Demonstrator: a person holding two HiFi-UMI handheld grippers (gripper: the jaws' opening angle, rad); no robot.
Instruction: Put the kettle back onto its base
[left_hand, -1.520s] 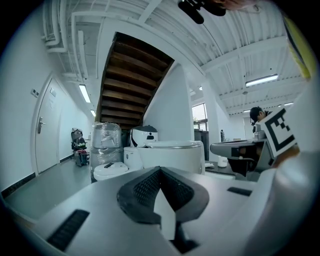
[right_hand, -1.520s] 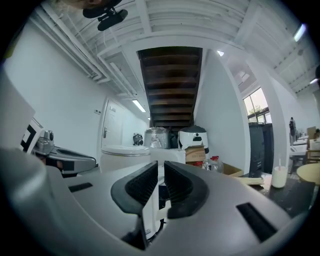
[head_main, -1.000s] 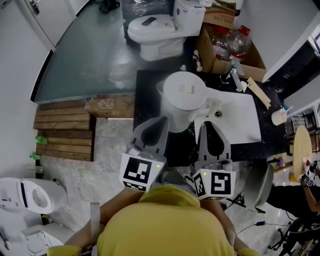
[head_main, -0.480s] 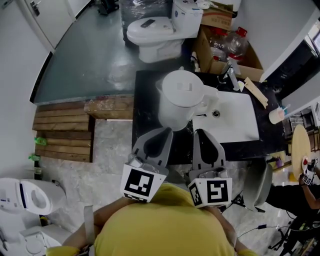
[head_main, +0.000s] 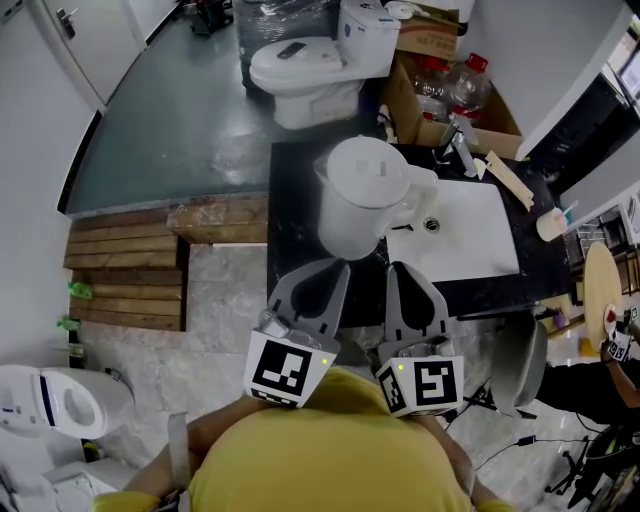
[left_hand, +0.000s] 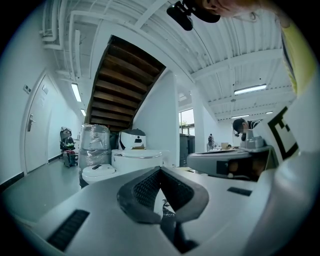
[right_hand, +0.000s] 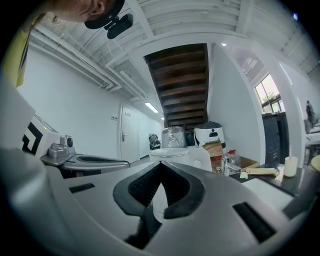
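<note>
Now, left gripper (head_main: 338, 268), right gripper (head_main: 395, 268), jaws together, clear of kettle (head_main: 360, 195)

Hand-held grippers, left (head_main: 337, 268) and right (head_main: 396, 269), back from kettle (head_main: 365, 195); right jaws just closed, empty

Left tool (head_main: 338, 266), right tool (head_main: 392, 267) side by side, both closed

The kettle (head_main: 360, 200) is showing smooth white plastic with a soft sheen. The counter (head_main: 292, 250) is gleaming black and polished, and the sink (head_main: 480, 245) is shining glossy white. The toilet (head_main: 300, 65) is glinting like glazed ceramic. The planks (head_main: 125, 270) are looking like rough bare wood and the box (head_main: 432, 38) like matt cardboard, while the dark floor (head_main: 170, 120) is reflecting light.
</note>
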